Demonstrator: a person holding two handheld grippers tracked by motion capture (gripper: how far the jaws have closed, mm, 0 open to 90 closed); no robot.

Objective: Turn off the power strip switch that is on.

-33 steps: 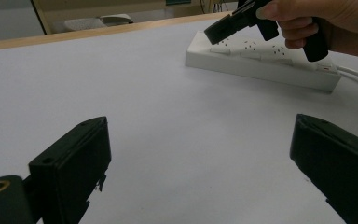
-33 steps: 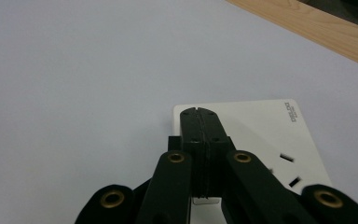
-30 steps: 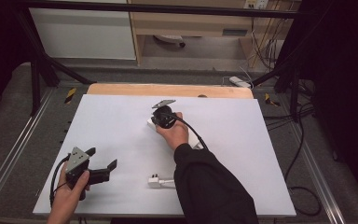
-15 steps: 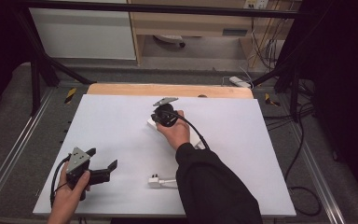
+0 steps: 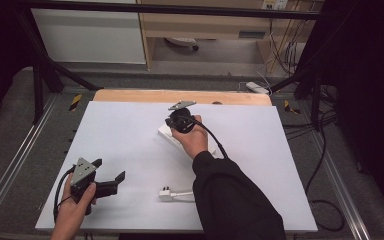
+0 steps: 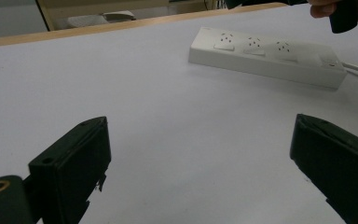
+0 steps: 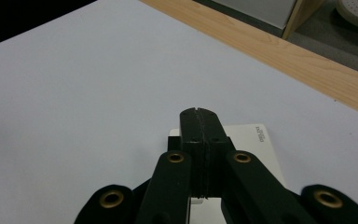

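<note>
A white power strip (image 5: 166,134) lies on the white table top, mid-table, partly under the right hand. Its three sockets face up in the left gripper view (image 6: 265,58). My right gripper (image 7: 199,115) hovers just above one end of the strip (image 7: 256,144), its jaws shut together with nothing between them. In the high view the right gripper (image 5: 178,123) sits in the person's hand over the strip. My left gripper (image 5: 110,170) rests near the table's front left with its jaws wide open and empty (image 6: 200,154), pointing toward the strip.
A white plug (image 5: 166,194) on a short white cable lies near the front edge, beside the right sleeve. The wooden table edge (image 5: 180,96) runs along the back. Black cables (image 5: 325,150) hang off the right side.
The right hand has lifted its gripper slightly above the power strip. The left hand and its gripper have kept still.
</note>
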